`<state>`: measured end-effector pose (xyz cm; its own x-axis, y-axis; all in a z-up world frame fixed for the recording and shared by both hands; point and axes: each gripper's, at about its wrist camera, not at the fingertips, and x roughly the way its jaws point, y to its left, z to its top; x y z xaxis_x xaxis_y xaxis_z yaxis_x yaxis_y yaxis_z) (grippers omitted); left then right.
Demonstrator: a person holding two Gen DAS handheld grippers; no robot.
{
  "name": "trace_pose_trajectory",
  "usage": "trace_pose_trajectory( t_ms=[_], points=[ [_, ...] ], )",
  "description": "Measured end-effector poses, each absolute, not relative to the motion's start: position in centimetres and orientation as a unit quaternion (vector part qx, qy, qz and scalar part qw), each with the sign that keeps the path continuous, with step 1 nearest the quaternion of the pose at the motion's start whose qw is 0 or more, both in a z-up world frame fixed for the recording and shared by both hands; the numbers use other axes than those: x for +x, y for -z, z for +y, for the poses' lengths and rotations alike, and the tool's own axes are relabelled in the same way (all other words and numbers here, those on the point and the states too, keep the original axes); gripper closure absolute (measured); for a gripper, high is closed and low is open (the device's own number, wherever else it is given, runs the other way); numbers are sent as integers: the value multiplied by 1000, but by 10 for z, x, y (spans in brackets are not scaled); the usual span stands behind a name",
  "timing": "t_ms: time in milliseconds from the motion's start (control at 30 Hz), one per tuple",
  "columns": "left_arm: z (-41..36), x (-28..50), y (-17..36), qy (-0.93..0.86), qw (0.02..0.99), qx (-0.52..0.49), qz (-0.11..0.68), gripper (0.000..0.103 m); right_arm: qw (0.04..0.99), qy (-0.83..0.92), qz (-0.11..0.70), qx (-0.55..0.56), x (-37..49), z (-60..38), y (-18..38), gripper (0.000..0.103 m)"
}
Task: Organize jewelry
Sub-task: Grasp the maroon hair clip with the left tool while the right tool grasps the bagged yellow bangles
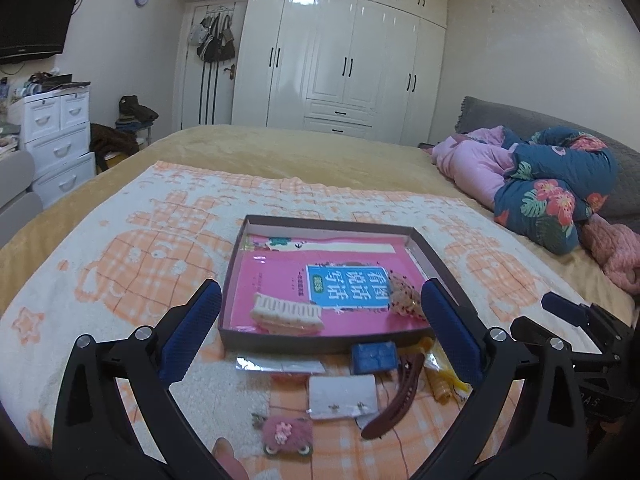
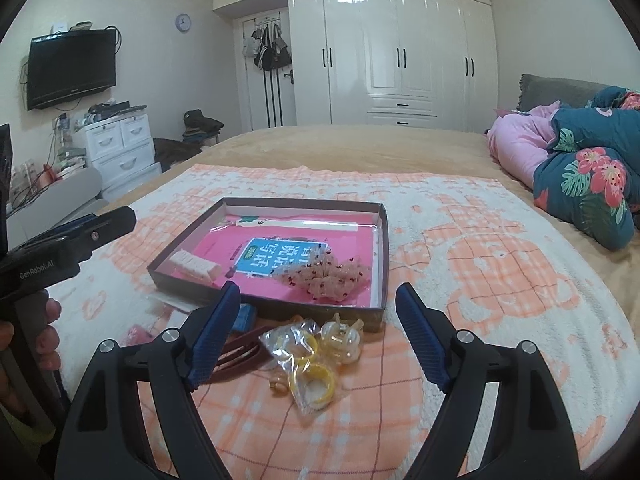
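Jaws wide apart above towel (image 1: pixel 120 240)

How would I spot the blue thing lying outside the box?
Find the shallow cardboard box with the pink book on the peach-checked towel. Against its near wall lies a small blue rectangular block. It is the only solid blue piece among brown and yellow clips.

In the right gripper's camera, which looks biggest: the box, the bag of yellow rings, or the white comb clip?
Largest to smallest, as they look in that view:
1. box
2. bag of yellow rings
3. white comb clip
The bag lies nearer the camera, so its lead over the clip is unsure.
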<state>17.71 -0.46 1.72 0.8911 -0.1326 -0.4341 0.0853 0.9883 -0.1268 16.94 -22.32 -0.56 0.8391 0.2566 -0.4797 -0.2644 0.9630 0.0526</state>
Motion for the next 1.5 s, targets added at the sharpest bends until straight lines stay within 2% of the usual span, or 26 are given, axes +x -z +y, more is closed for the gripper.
trace_pose_trajectory(
  t_ms=[600, 933, 1233, 1400, 1500],
  points=[
    [-13, 150, 4, 79, 961, -24, 263, 12, 951, -146, 271, -33, 146, -227, 27, 23],
    [-35, 150, 28, 109, 943, 14, 313, 12, 938, -155, 308, -26, 157, -235, 45, 23],
    [-52, 161, 50, 137, 924, 39, 354, 34, 928, -170, 330, -34, 166, -239, 61, 23],
    [-57, 169, 60, 141, 915, 47, 374, 39, 920, -180, 347, -35, 174, -243, 74, 23],
    [-59, 175, 65, 143, 910, 48, 385, 46, 915, -190, 355, -28, 181, -243, 79, 24]
  ],
)
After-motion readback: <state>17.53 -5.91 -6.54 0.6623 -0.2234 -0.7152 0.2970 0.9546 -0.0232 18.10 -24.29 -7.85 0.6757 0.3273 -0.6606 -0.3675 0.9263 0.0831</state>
